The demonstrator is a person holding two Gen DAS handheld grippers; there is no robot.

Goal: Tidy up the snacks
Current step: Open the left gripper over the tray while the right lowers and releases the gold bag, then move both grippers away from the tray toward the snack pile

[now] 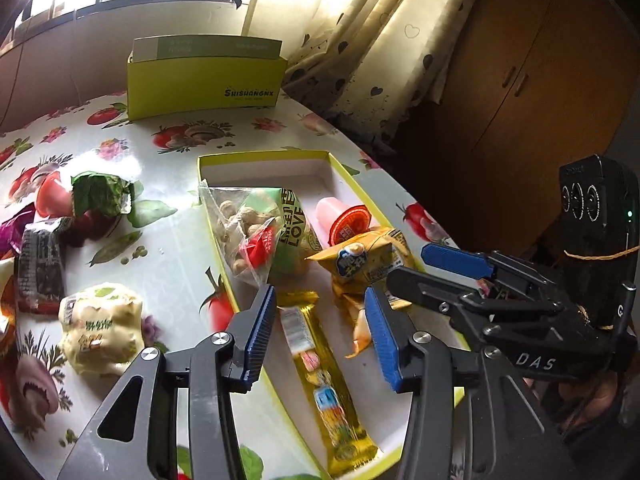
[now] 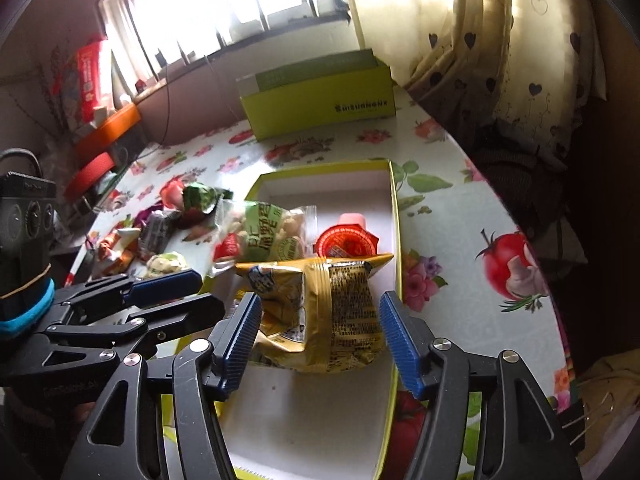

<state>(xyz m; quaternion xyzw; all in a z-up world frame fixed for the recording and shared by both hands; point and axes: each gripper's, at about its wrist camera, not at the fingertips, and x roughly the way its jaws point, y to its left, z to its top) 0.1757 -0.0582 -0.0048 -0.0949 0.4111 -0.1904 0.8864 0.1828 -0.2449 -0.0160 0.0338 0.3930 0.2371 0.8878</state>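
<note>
A shallow yellow-rimmed tray [image 1: 264,157] [image 2: 394,216] lies on the table. It holds a clear peanut bag [image 1: 260,232] [image 2: 264,232], a red-lidded jelly cup [image 1: 348,220] [image 2: 346,242], a yellow snack pack [image 1: 368,264] [image 2: 320,312] and a long gold candy bar [image 1: 320,376]. My left gripper [image 1: 324,332] is open just above the candy bar. My right gripper [image 2: 320,336] is open, its pads on either side of the yellow pack and apart from it; it also shows in the left wrist view [image 1: 416,276].
Loose snacks lie left of the tray: a green packet [image 1: 100,192], a dark packet [image 1: 40,268] and a pale yellow pack [image 1: 100,328]. A green box [image 1: 204,80] [image 2: 320,100] stands at the table's far side. The table edge [image 2: 532,248] curves at the right, by curtains.
</note>
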